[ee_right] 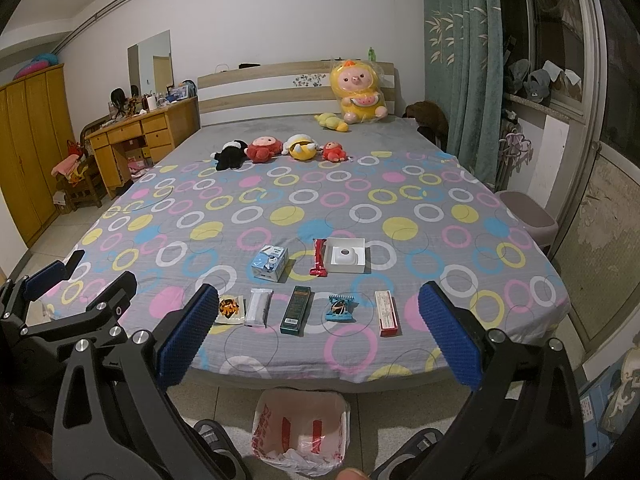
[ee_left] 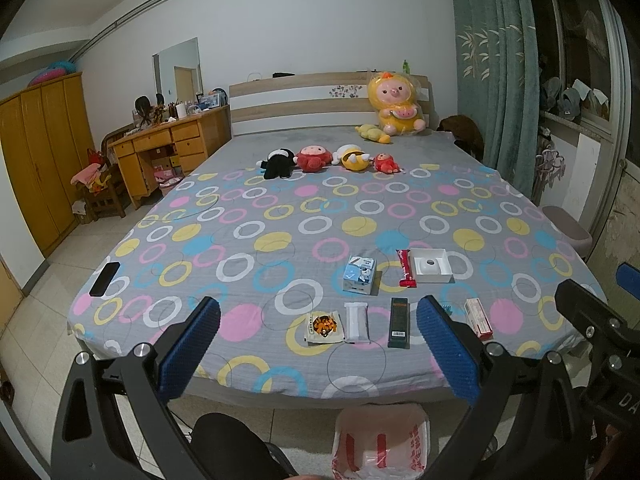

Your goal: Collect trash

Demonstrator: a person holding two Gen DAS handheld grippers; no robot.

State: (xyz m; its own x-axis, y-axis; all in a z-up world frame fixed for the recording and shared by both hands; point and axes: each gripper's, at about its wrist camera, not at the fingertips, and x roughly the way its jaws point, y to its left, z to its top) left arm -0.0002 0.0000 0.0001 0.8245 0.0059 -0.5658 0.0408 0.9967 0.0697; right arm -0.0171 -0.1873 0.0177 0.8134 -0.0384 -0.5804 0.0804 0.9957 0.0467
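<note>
Trash lies in two rows near the bed's foot: an orange snack packet [ee_left: 323, 327] [ee_right: 230, 309], a white wrapper [ee_left: 356, 322] [ee_right: 259, 307], a dark green box [ee_left: 399, 322] [ee_right: 296, 309], a blue wrapper [ee_right: 340, 308], a pink box [ee_left: 478, 317] [ee_right: 387, 313], a blue-white carton [ee_left: 359, 274] [ee_right: 270, 262], a red wrapper [ee_left: 406, 269] [ee_right: 319, 258] and a white open box [ee_left: 431, 265] [ee_right: 345, 255]. A bin with a red-printed bag [ee_left: 380, 442] [ee_right: 301, 432] stands on the floor below. My left gripper [ee_left: 318, 354] and right gripper [ee_right: 318, 338] are both open and empty, held short of the bed.
The bed [ee_left: 280, 216] has a ringed sheet. A black phone [ee_left: 105, 278] lies at its left corner. Plush toys [ee_left: 312, 158] sit mid-bed. A wooden desk [ee_left: 168, 148] and wardrobe [ee_left: 36, 160] stand left. A grey stool [ee_right: 528, 216] and curtain [ee_right: 460, 60] are right.
</note>
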